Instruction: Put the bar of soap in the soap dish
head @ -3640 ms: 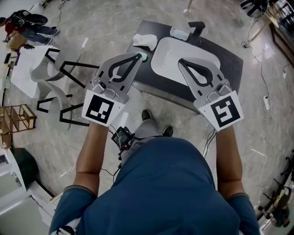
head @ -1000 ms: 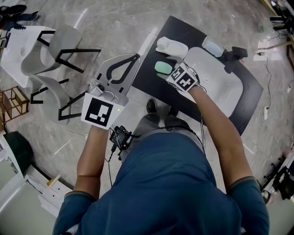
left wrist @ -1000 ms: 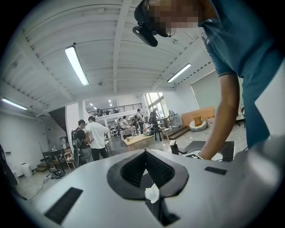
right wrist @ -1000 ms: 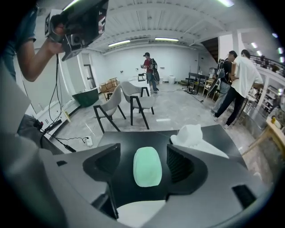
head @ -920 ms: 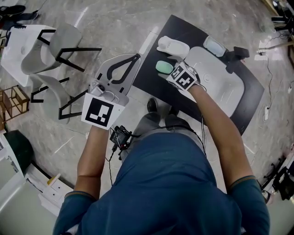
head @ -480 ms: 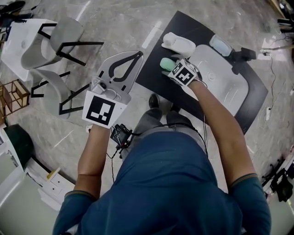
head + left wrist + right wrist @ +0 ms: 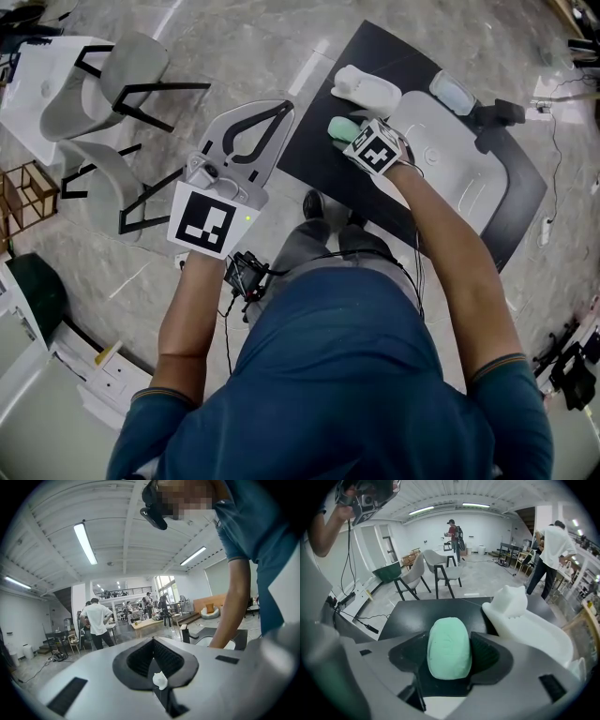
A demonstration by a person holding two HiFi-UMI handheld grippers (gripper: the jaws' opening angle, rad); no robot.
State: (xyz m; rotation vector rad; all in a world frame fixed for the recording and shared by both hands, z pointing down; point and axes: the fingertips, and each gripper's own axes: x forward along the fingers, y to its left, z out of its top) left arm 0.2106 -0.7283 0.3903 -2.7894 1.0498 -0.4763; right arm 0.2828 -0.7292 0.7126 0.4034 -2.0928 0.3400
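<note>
- At the pickup step: pinching the bar of soap [image 7: 448,644] with the right gripper [image 7: 450,663], ribbed pads against both long flanks, having just closed in from a wider spread.
- Lying flat on the black counter [image 7: 314,155], not yet lifted, long axis running along the jaws, about centred between the pads.
- Just beside the white soap dish [image 7: 532,620], apart from it by a narrow strip of counter; empty hollow of the dish facing up.
- Holding the left gripper [image 7: 278,110] off to the side over the floor, clear of the counter: tips pressed together, carrying nothing, only a small white fleck lodged where the pads meet.
- Next, by the look of it: firm up the pinch, raise the soap enough to clear the dish's rim, carry it the short way across, lower it into the hollow, then spread the jaws.
- Calls for a gentle squeeze on a rounded, probably slick bar, and a straight lift to avoid nudging the dish.
</note>
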